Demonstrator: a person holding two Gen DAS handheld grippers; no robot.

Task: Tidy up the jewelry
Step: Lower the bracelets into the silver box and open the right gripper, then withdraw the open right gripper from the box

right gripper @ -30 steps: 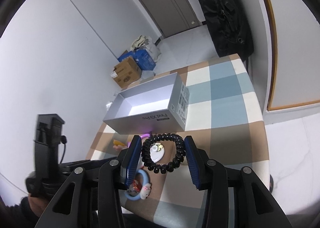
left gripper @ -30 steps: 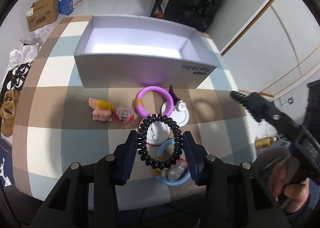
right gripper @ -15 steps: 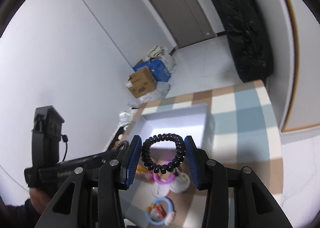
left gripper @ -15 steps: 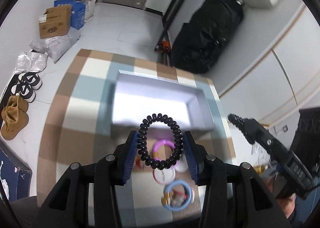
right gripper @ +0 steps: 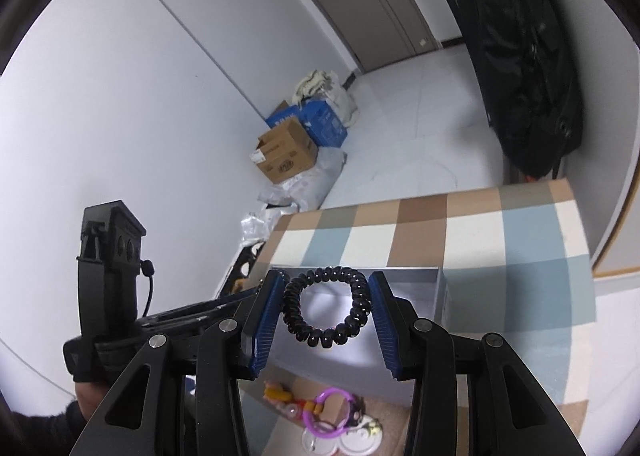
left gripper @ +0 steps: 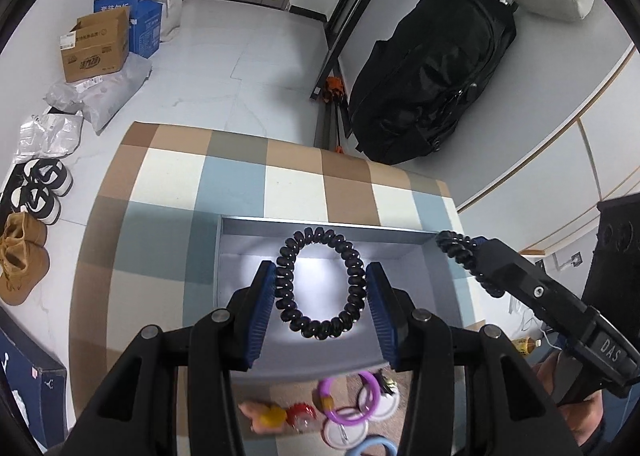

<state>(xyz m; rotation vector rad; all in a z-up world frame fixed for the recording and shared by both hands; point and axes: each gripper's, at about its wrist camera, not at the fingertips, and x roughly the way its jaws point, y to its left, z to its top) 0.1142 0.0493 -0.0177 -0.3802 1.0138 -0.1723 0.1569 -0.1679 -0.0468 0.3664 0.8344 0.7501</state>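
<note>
From the left wrist camera we see our left gripper (left gripper: 321, 288) with its two ribbed blue pads (left gripper: 262, 316) pressed against the sides of a black spiral hair tie (left gripper: 320, 283), a glossy coil of plastic beads-like loops bent into an upright oval ring. The jaws are clamped on it, left pad and right pad each touching the coil. The ring hangs above the open grey box (left gripper: 248, 320), a shallow rectangular cardboard tray with matte walls and a bright, glaring floor. The box sits on a checked tablecloth (left gripper: 232, 183) of tan, pale blue and cream squares. Just in front of the box's near wall lie a smooth purple ring (left gripper: 329, 388), a light blue ring (left gripper: 376, 448), round white lids (left gripper: 344, 430) and a small pink and yellow toy (left gripper: 266, 416). To the right, our right gripper (left gripper: 472, 260) reaches in over the box's right wall, a second black coil showing at its tip, with the person's hand low behind it.

From the right wrist camera we see the right gripper (right gripper: 326, 310) likewise closed on a black spiral hair tie (right gripper: 326, 306), the same shiny coiled texture, its blue grooved pads (right gripper: 266, 320) squeezing both sides. It too hangs over the grey box (right gripper: 438, 292), whose far wall shows behind the ring. The purple ring (right gripper: 326, 412) and the toy (right gripper: 278, 392) lie below on the cloth. At left, the left gripper's black body stands upright in a dark-sleeved hand (right gripper: 86, 396).
</note>
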